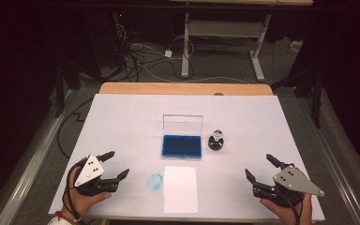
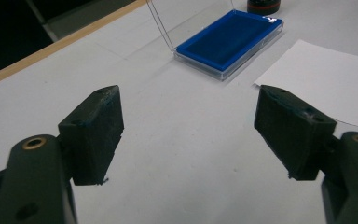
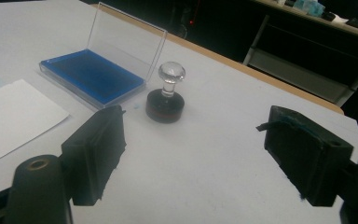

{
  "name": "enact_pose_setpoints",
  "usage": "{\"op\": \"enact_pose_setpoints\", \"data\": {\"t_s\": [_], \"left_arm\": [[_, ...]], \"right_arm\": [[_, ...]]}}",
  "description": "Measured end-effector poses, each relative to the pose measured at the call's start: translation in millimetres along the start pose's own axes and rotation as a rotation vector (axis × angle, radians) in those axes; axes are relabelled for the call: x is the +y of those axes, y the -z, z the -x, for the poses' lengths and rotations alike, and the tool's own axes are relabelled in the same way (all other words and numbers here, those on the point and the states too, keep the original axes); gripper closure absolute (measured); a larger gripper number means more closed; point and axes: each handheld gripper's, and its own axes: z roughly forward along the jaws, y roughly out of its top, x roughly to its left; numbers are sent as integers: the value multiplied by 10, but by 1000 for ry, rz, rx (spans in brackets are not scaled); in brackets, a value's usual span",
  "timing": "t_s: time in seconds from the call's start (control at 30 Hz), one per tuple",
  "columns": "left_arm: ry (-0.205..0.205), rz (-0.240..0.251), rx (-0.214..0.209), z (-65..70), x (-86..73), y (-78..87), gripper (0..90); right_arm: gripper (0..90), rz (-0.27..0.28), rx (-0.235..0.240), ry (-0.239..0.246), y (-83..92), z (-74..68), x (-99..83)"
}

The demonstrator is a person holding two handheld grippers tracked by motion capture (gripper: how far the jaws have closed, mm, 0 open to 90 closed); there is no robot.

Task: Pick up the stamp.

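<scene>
White sheeting (image 1: 122,122) over a wooden table (image 1: 183,88), pale edge bare along the far side. Beyond, dark room: grey floor, tangled cables (image 1: 140,56), legs of a second desk (image 1: 225,42).

At centre, open ink pad (image 1: 182,146), blue, with clear lid (image 1: 182,125) upright at its far edge. Just right of it, apart, a stamp (image 1: 216,140) with dark round base and clear knob. Near the pad, white paper sheet (image 1: 180,189), portrait; at its left, a faint blue ring smudge (image 1: 155,181).

Left gripper (image 1: 118,164) near the near-left corner, right gripper (image 1: 258,168) near the near-right, both released, jaws wide with nothing between, well apart from pad and stamp. Hands partly cut off by the bottom edge.

From the left gripper view: pad (image 2: 229,43) far ahead, stamp cut off at the top edge, paper corner at right. From the right gripper view: stamp (image 3: 166,100) whole, reddish band round its base, blue specks on the sheeting beside it, lid edge-on and clear; blue stain on the right-hand pad (image 3: 298,125).
</scene>
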Motion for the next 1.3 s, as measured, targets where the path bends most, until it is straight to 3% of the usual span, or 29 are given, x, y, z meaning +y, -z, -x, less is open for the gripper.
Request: {"op": "enact_pose_setpoints", "data": {"t_s": [0.4, 0.6, 0.77, 1.1, 1.17, 1.23, 1.3], "left_arm": [[-26, -19, -13, 20, -8, -24, 231], [2, -30, -17, 24, -25, -15, 230], [7, -44, -19, 16, -36, -31, 230], [11, -55, -23, 24, -47, -50, 230], [13, -58, -25, 20, -49, -57, 230], [12, -59, -26, 19, -50, -59, 230], [11, -60, -25, 21, -53, -60, 230]], "right_arm": [[210, -20, 17, 4, -26, -6, 4], [210, -51, 34, -2, -140, 67, 26], [213, -102, 72, -20, -342, 186, 145], [220, -169, 169, -30, -745, 245, 385], [216, -214, 209, -10, -926, 228, 476], [217, -236, 223, -5, -995, 217, 502], [221, -287, 249, 0, -1202, 189, 557]]}}
